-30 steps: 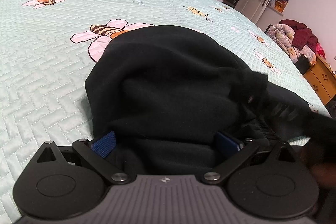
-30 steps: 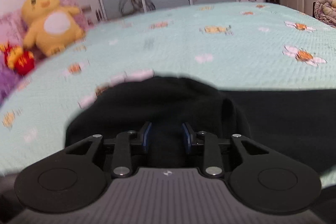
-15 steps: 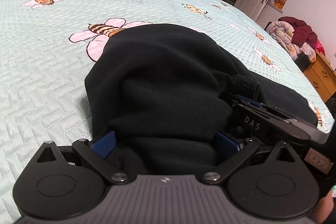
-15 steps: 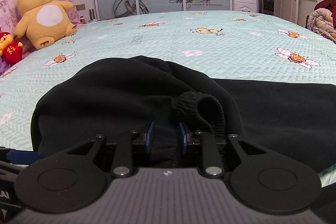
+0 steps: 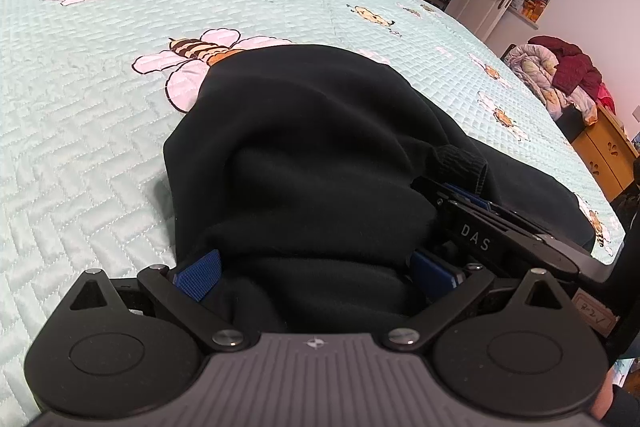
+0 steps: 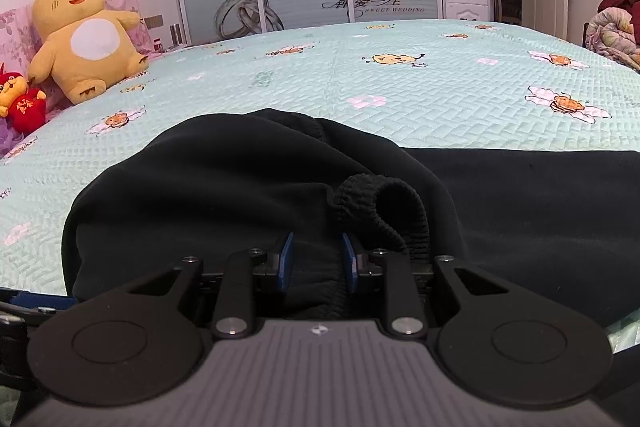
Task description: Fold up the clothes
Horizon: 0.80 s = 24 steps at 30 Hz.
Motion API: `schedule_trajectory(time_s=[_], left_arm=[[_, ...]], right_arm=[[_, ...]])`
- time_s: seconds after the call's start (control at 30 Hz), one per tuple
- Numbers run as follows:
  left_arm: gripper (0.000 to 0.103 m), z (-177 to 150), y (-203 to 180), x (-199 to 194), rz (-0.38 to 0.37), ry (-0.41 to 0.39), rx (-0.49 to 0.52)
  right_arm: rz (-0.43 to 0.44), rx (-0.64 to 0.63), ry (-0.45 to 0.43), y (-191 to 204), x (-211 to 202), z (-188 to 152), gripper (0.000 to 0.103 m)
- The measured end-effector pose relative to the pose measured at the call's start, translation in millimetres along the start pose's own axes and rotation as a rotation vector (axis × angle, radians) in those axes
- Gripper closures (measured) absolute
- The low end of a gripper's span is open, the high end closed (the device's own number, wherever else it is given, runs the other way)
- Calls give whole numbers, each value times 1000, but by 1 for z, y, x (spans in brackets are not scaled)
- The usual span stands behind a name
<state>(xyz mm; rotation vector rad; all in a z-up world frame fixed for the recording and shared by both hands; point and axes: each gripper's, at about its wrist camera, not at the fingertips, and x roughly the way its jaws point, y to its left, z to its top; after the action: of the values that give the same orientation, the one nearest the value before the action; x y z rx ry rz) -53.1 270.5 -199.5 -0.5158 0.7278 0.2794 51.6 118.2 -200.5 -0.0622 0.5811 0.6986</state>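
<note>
Change: the right claw [image 6: 316, 257] has come in low beside the left one since the earlier frames, where the left wrist view showed only a dark blur on that side; it now lies sharp and settled at the black garment [image 5: 320, 155], next to the ribbed cuff [image 6: 380, 211].
Garment: a black, thick, soft piece, heaped into a rounded hump near the near edge of the bed [image 5: 100, 115], with a flatter part running toward the bed's right edge (seen best in the right wrist view).
Left claw [image 5: 316, 269]: jaws spread wide, a thick fold of the black cloth bulging between the blue pads [image 5: 200, 273]; whether they press on it I cannot tell.
Right claw: jaws narrow, blue pads on either side of a ridge of cloth just left of the cuff; it looks like a pinch on the garment.
Step in hand: judged from this, taking hold of the near edge of the garment with both claws, ahead of a fold.
Next move: it calls for both grips to be firm, then lifting the near edge evenly and carrying it over toward the far side of the hump, so the layers land flat (the loose cuff may need tucking in).
Surroundings: a yellow plush toy [image 6: 84, 35] sits at the bed's far left corner, well apart.
</note>
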Motion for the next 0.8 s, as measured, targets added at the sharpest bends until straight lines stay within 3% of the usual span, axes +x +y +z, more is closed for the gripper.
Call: schedule_trajectory(time_s=[0.33, 0.67, 0.73, 0.8], left_arm=[[0, 6, 13, -10, -52, -52, -93], [0, 7, 18, -4, -37, -32, -77], [0, 5, 18, -2, -33, -26, -64], [0, 4, 17, -2, -28, -23, -52]], right_arm=[[1, 4, -3, 1, 0, -1, 75], [0, 1, -3, 2, -4, 1, 74], [-11, -18, -26, 8, -16, 6, 65], [-27, -32, -76, 12, -32, 12, 38]])
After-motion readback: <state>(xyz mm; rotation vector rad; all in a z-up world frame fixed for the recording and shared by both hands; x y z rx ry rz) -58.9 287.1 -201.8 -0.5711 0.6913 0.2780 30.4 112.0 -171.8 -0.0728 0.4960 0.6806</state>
